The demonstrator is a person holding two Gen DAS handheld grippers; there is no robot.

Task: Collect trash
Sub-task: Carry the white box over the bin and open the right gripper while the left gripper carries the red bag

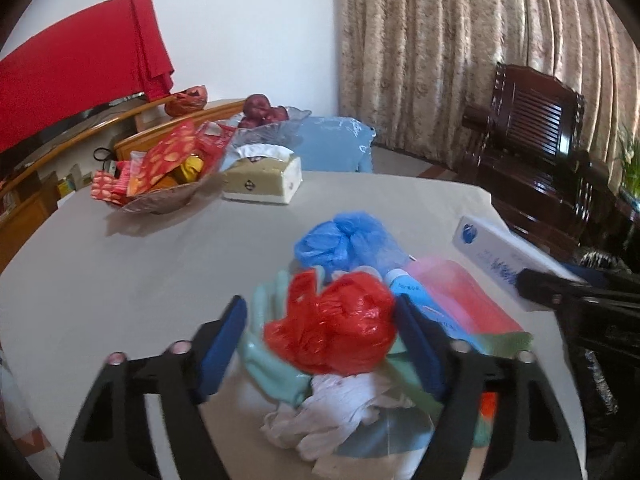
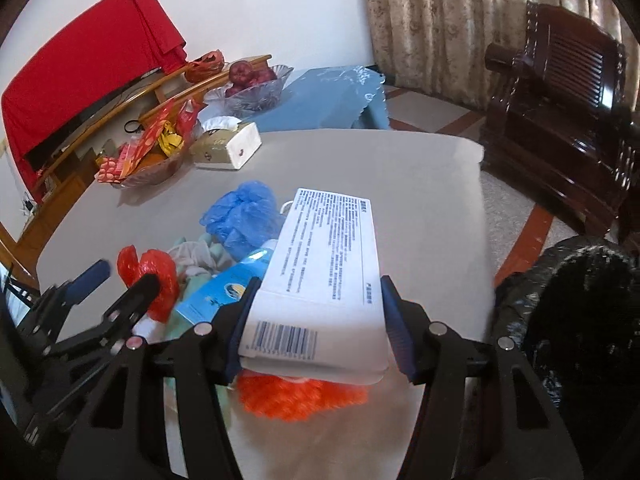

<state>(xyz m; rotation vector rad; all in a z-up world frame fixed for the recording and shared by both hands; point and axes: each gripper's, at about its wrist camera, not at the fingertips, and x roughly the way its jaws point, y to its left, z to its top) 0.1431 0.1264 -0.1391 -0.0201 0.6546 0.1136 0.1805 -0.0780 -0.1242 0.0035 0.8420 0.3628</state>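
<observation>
On the surface point(image 1: 120, 280), a crumpled red plastic bag point(image 1: 332, 324) sits between the left tongs point(image 1: 320, 344), apparently not pinched; the right tongs point(image 2: 316, 324) clamp a white box point(image 2: 324, 272).

Beyond the jaws a plain white wall point(image 1: 248, 40) is standing, with a bright red cloth point(image 1: 72, 64) hanging at its left. A patterned beige curtain point(image 1: 460, 48) is falling in folds to the right, daylight glowing through it. A dark carved wooden armchair point(image 2: 560, 120) is sitting far right on a pale tiled floor with reddish bands point(image 2: 528, 232).
</observation>
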